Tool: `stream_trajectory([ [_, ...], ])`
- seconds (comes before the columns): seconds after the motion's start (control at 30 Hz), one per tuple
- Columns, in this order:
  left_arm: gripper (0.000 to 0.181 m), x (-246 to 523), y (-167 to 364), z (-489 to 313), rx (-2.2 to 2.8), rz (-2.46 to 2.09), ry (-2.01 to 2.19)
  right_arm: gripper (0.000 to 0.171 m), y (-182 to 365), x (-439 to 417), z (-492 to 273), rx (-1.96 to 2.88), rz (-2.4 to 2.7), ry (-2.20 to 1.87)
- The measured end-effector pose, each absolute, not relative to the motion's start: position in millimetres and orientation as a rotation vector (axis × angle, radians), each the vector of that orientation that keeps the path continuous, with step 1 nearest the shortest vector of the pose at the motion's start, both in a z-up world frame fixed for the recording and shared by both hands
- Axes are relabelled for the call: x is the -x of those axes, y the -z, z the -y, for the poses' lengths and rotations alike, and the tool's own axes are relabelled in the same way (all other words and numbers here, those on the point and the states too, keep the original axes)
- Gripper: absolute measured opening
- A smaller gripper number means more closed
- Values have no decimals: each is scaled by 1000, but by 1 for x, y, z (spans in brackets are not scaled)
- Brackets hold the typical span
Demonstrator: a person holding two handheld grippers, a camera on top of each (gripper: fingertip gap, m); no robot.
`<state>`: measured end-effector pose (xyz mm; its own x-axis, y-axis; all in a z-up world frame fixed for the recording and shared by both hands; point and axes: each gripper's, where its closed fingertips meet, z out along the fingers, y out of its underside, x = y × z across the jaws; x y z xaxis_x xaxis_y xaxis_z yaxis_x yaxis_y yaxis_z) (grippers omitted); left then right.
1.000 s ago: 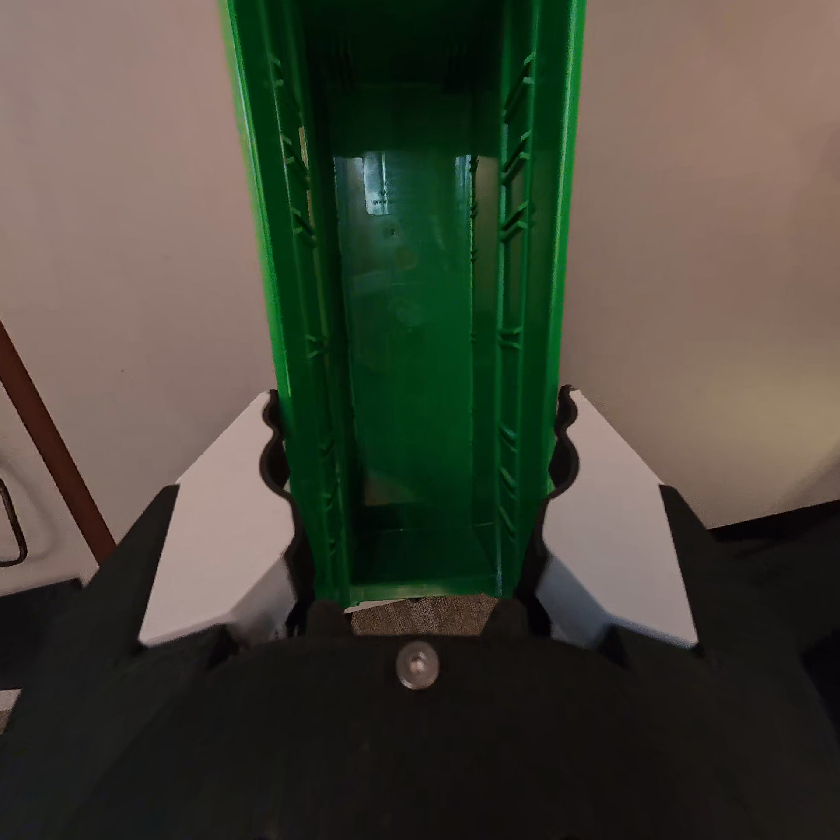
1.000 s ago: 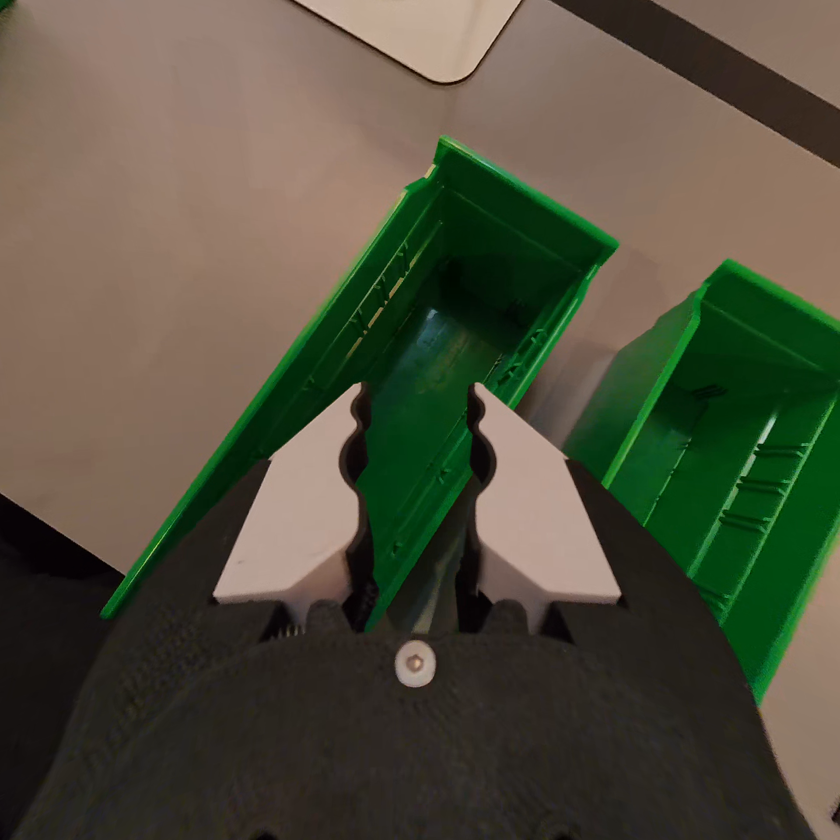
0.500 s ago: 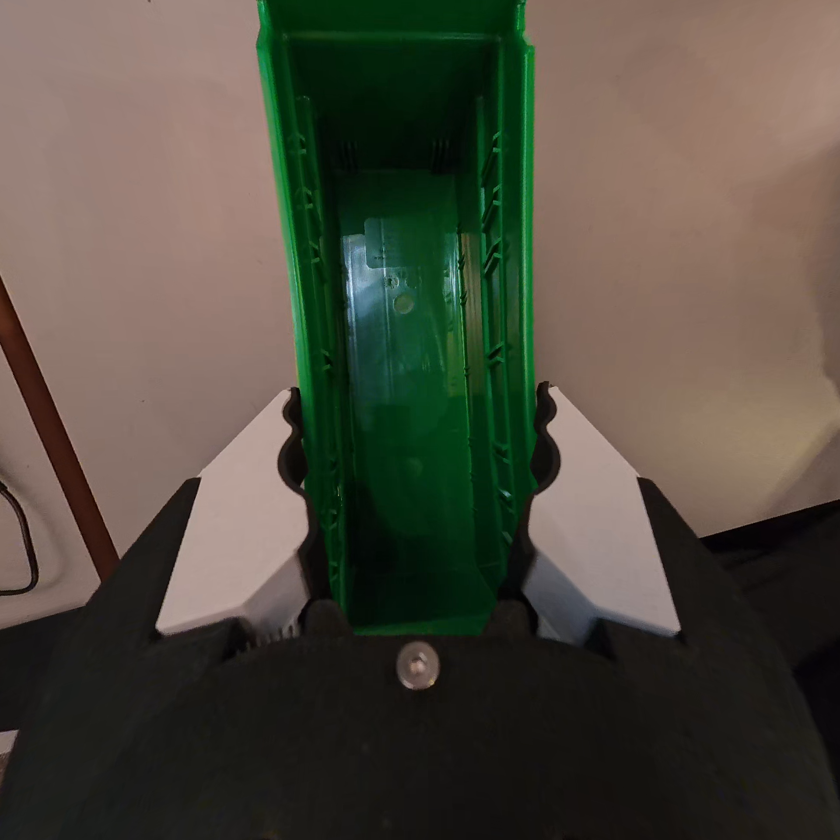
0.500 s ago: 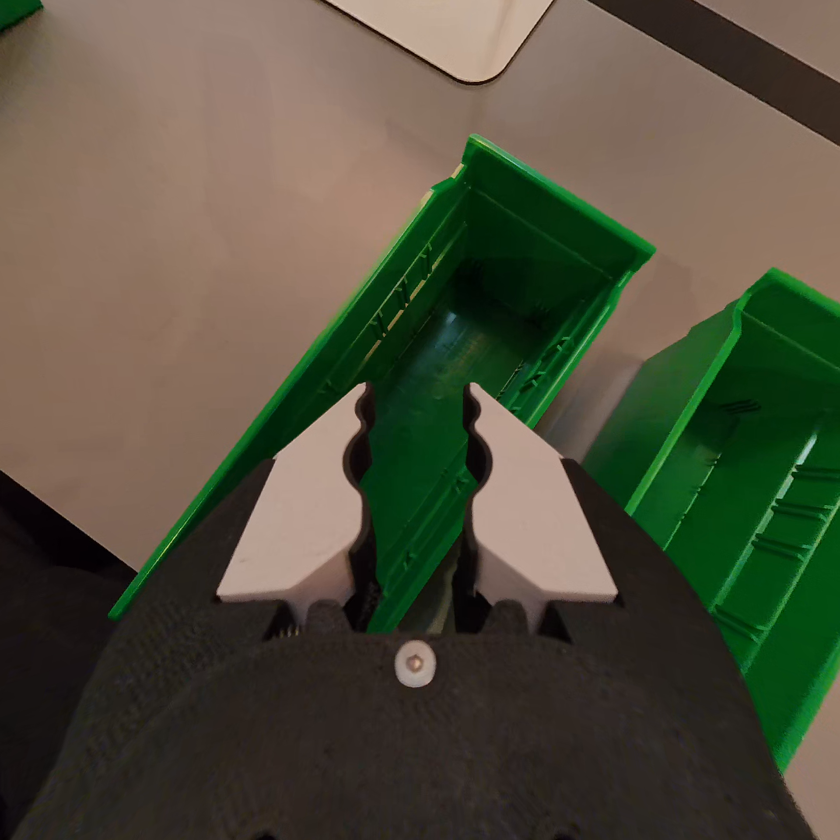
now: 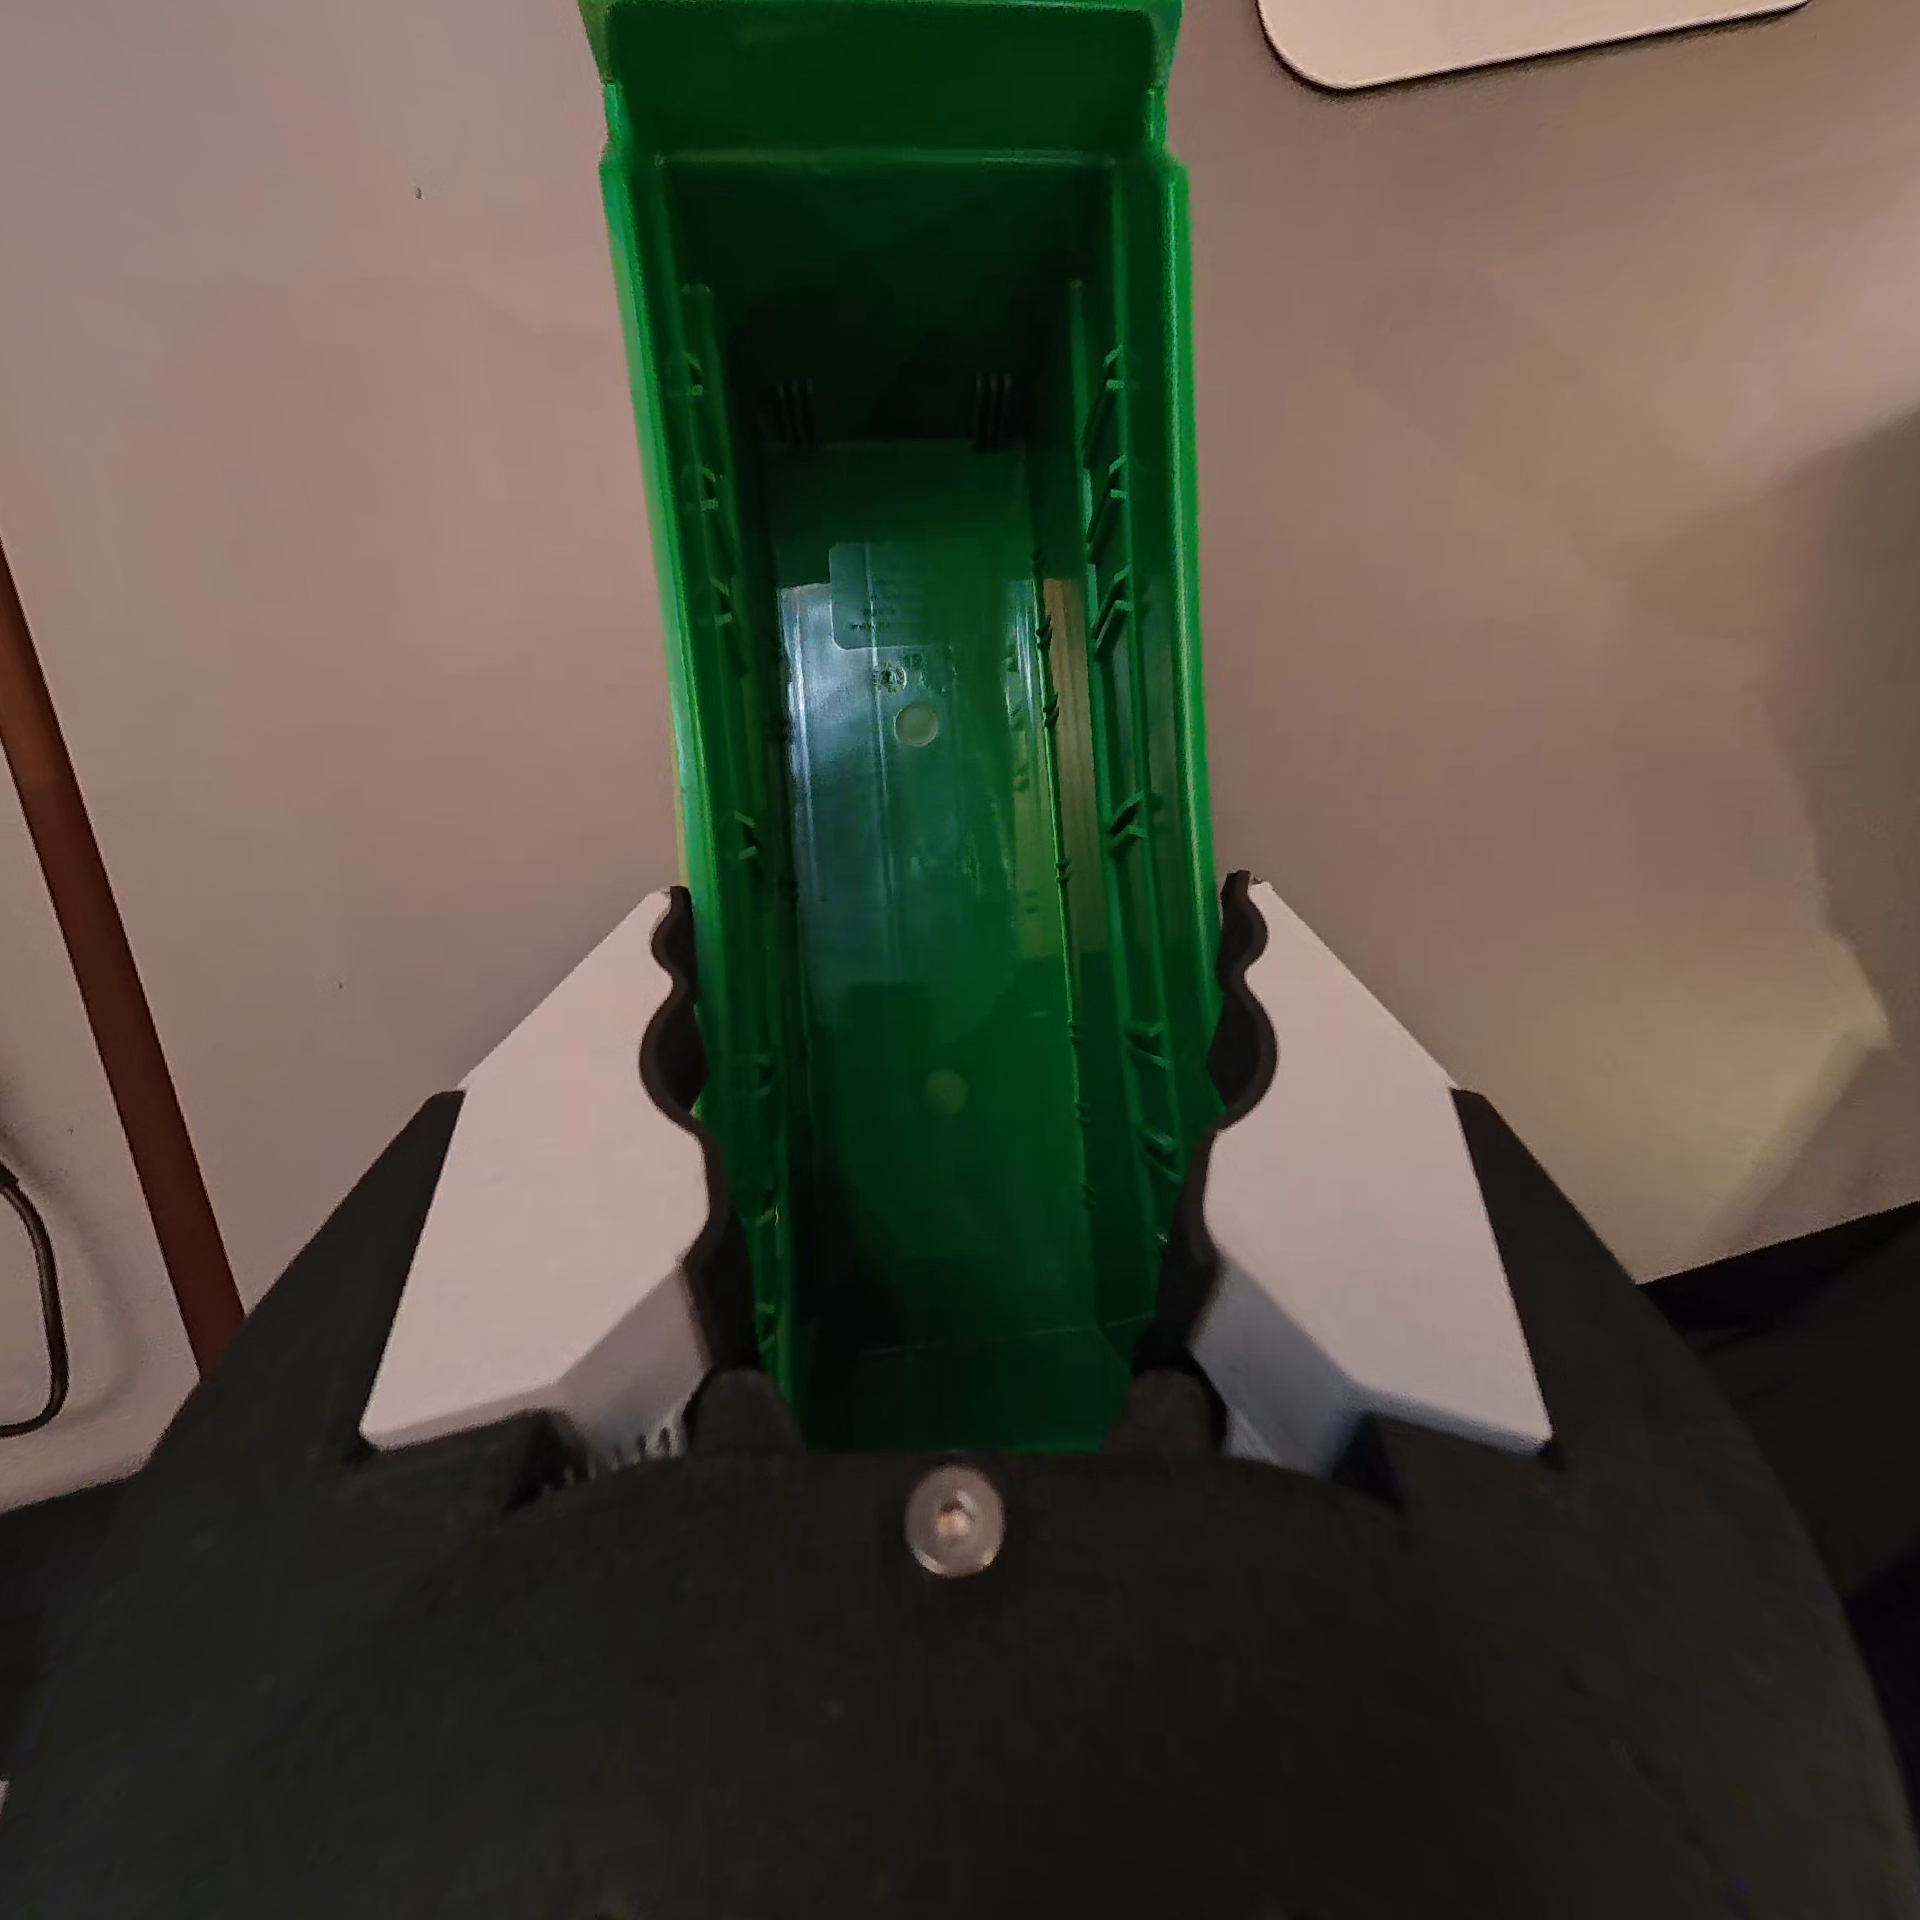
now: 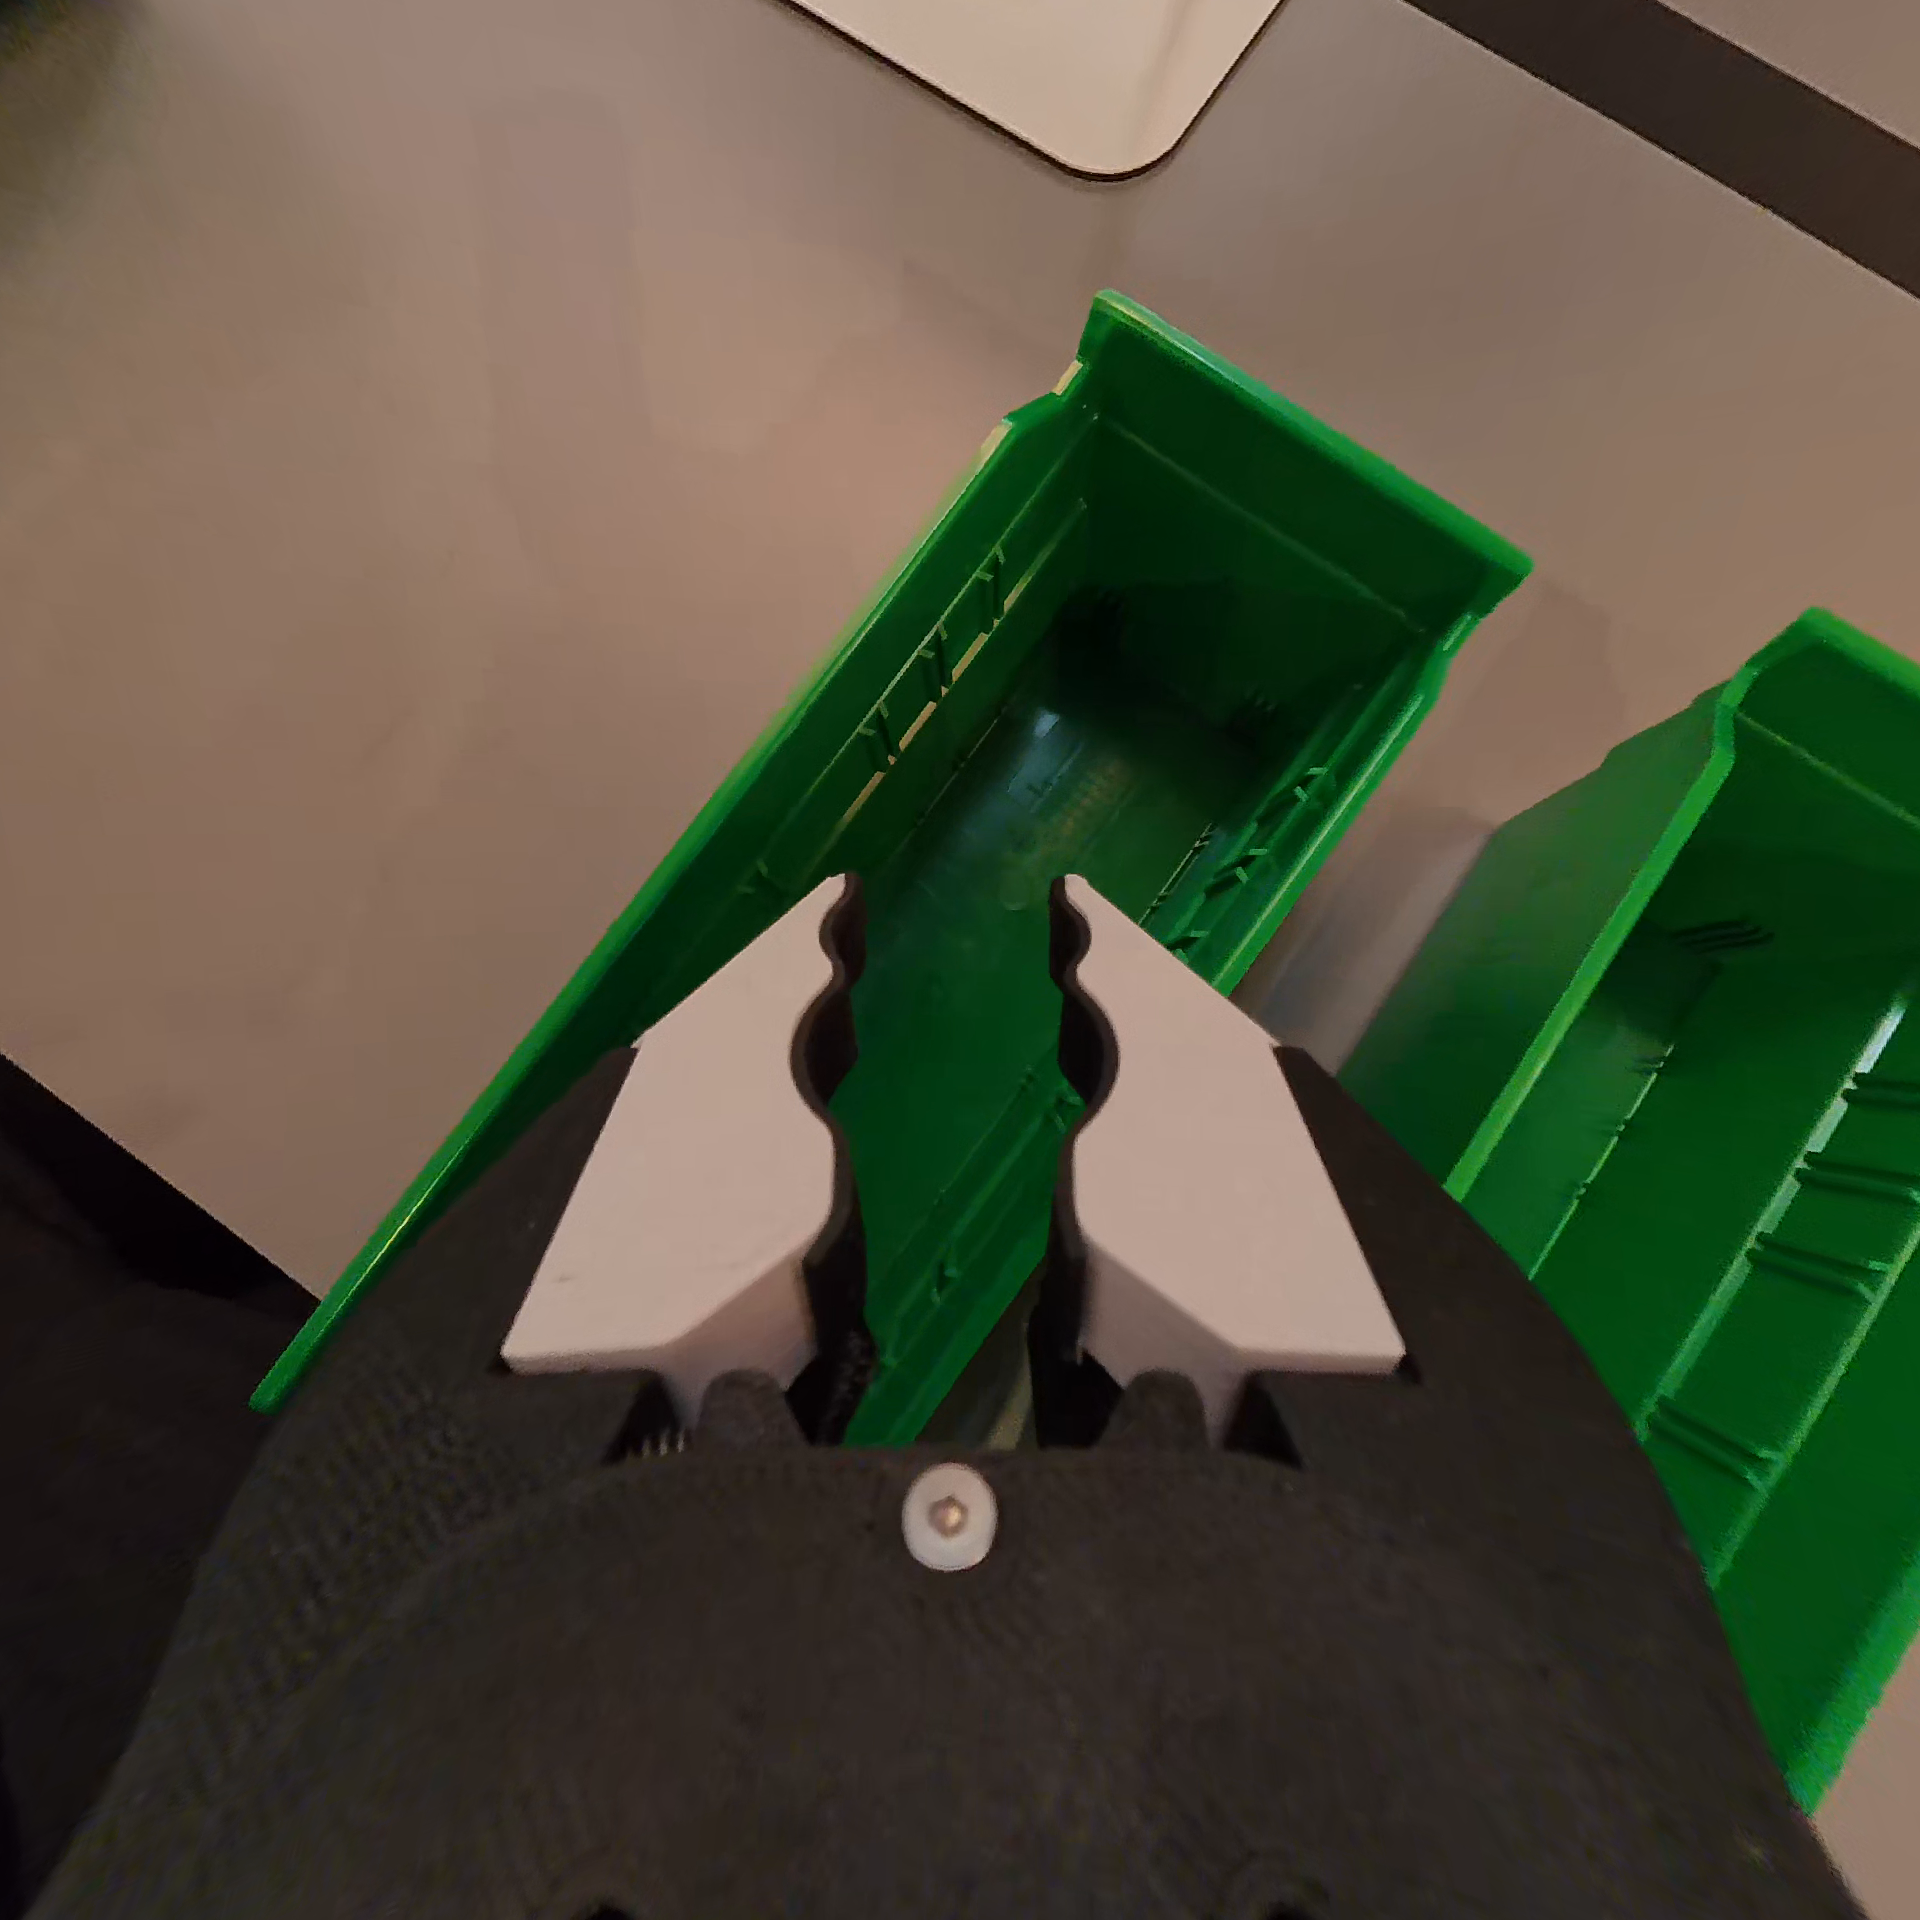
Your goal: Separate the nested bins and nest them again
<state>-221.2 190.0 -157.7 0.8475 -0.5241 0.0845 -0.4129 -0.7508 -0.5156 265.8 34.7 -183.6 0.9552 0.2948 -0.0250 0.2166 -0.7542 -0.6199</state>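
While the left gripper (image 5: 954,1013) clamps the near end of a long, narrow green plastic bin (image 5: 914,727) across its width, its two white fingers (image 5: 582,1122) press against the bin's outer side walls. This bin points straight away from the camera over a pale grey surface (image 5: 312,520), open side up, with ribbed inner walls and a glossy floor bearing a small pale label. A white board with a rounded corner (image 5: 1507,42) lies near the surface's far edge. A brown strip (image 5: 94,935) runs along the left.

In the right wrist view, the right gripper (image 6: 956,1049) is narrowed onto the side wall of a second long green plastic bin (image 6: 1039,831), one finger inside the bin and one outside. This bin angles up and to the right, with its near end past the surface's near edge. Whether it rests on the surface cannot be told. Just beside it on the right, not touching, is a third green plastic bin (image 6: 1714,1143), also open side up, close to the surface's right edge. The same white board shows beyond them, near a black band (image 6: 1683,125) along the far edge.
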Motion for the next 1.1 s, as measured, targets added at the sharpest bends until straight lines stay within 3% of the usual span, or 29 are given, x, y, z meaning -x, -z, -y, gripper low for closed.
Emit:
stream_trajectory([
  [0.27, 94, 216, 152, -190, 2482, -707, 403, 33, 185, -264, -35, 2453, 371, -162],
  [0.4, 8, 214, 123, -188, 2371, -680, 562, 32, 186, -262, -35, 2454, 376, -166],
  [0.53, 65, 209, 156, -170, 2524, -754, 569, 31, 185, -255, -36, 2453, 395, -173],
  [0.57, 91, 206, 166, -163, 2578, -795, 554, 29, 183, -252, -36, 2443, 409, -174],
  [0.67, 107, 183, 181, -147, 2625, -908, 600, 28, 175, -242, -35, 2421, 440, -181],
  [0.83, 98, 153, 210, -136, 2668, -1046, 558, 30, 150, -198, -28, 2340, 522, -277],
  [0.9, 86, 149, 206, -135, 2651, -1058, 565, 36, 130, -147, -18, 2270, 548, -450],
  [0.97, 86, 145, 209, -131, 2667, -1032, 629, 38, 119, -84, -5, 2214, 609, -607],
  [1.1, 83, 144, 213, -129, 2686, -940, 804, 45, 143, 29, 8, 2201, 701, -886],
])
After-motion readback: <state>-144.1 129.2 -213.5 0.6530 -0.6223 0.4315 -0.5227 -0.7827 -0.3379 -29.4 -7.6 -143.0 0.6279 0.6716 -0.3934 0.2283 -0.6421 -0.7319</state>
